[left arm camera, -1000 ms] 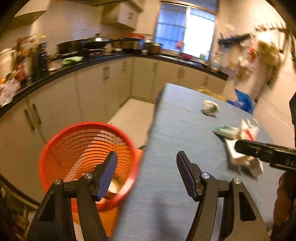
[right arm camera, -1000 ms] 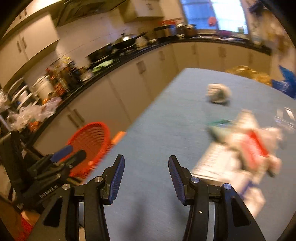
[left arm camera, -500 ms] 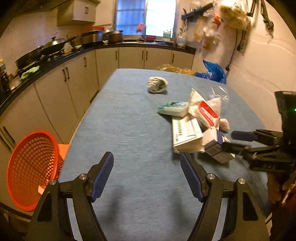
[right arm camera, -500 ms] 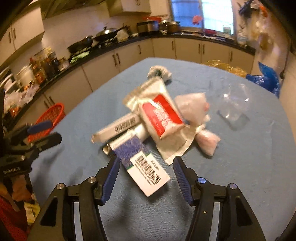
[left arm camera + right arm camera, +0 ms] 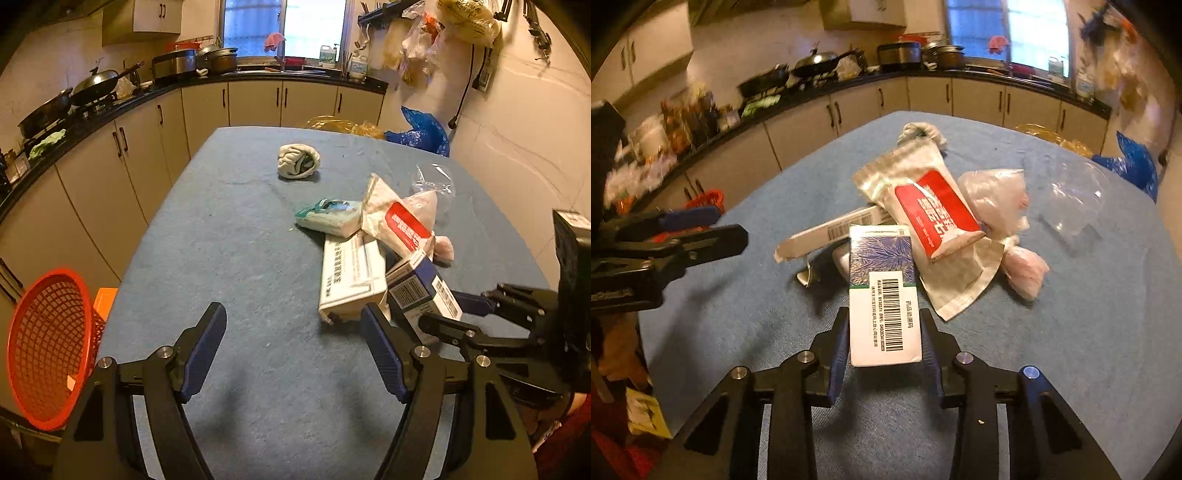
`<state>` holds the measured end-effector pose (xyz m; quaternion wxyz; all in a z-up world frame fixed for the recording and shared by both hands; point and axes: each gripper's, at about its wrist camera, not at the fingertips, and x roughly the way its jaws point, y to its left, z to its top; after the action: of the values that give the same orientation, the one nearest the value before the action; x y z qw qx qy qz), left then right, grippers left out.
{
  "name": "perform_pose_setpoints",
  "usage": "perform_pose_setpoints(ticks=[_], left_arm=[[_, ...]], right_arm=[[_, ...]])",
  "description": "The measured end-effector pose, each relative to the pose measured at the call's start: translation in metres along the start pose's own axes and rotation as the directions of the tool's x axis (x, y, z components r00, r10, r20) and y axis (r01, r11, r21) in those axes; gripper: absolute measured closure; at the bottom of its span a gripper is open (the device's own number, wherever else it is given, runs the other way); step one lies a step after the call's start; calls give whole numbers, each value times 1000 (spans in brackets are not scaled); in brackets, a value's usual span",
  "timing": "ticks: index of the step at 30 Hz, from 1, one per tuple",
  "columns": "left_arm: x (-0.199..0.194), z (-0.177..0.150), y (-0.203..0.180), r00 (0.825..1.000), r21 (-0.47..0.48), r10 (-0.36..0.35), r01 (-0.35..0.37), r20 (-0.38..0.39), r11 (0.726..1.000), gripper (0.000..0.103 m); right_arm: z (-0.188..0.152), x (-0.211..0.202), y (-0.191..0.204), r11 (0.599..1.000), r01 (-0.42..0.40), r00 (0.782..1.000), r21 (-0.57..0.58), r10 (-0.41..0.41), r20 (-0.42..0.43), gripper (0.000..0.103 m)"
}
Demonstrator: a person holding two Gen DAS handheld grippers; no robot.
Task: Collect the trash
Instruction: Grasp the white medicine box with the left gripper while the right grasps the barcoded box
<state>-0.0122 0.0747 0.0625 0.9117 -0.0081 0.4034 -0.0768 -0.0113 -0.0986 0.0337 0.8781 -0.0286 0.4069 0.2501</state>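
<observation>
Right gripper [image 5: 884, 341] nearest: its jaws have just been closing and now clamp a small cardboard carton [image 5: 882, 291] by its long sides, blue-padded fingers [image 5: 837, 354] pressed flat against it. The carton is rectangular, with a white barcode panel at the near end and a blue-violet branching print at the far end, which rests against the trash heap on the table [image 5: 1089, 350]. The table is rounded at its corners and covered in a blue, felt-like cloth. Left gripper [image 5: 293, 350] hangs over bare cloth with jaws wide apart and nothing between them, having just opened a little further. Beside the table's left edge stands an orange plastic basket [image 5: 44, 347] of open lattice weave; its contents cannot be made out. The heap, going back: a long flat white box [image 5: 349, 277] with printed text; a glossy white pouch with a red label [image 5: 923, 199] lying across it; a soft teal-and-white pack [image 5: 328, 218]; a crinkled pinkish plastic bag [image 5: 997, 199], knotted at one end; a clear, crumpled plastic shell [image 5: 1071, 199] just beyond. Further off, apart from the heap, a balled white cloth [image 5: 298, 161]. Past the table's far end: yellow film, then a blue plastic bag [image 5: 421, 133] against the wall. Dark countertop [image 5: 258, 77] at the back carries steel pots and a wok [image 5: 99, 83].
</observation>
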Motion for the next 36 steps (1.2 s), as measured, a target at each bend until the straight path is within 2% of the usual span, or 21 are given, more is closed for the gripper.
perform_pose_setpoints(ticks=[7, 10, 14, 18, 20, 23, 36], left_arm=[[27, 21, -11, 994, -22, -82, 81, -72, 996, 29], [43, 23, -21, 989, -9, -98, 98, -114, 995, 29], [62, 25, -34, 987, 22, -82, 86, -139, 996, 29], [77, 25, -36, 987, 16, -81, 84, -139, 996, 31], [80, 24, -33, 985, 3, -101, 102, -138, 995, 43], [80, 21, -29, 983, -10, -136, 136, -127, 991, 54], [55, -1, -18, 987, -20, -147, 146, -63, 989, 57]], right_arm=[[-4, -19, -23, 994, -44, 995, 103, 34, 93, 66], [-5, -23, -30, 988, -66, 991, 137, 49, 124, 66], [-7, -25, -38, 983, -70, 990, 173, 48, 131, 66], [-6, -27, -37, 981, -76, 989, 178, 52, 138, 66], [-6, -26, -35, 982, -77, 989, 174, 53, 136, 66], [-6, -26, -36, 982, -78, 989, 170, 55, 136, 66], [-6, -20, -35, 986, -65, 992, 153, 47, 121, 66]])
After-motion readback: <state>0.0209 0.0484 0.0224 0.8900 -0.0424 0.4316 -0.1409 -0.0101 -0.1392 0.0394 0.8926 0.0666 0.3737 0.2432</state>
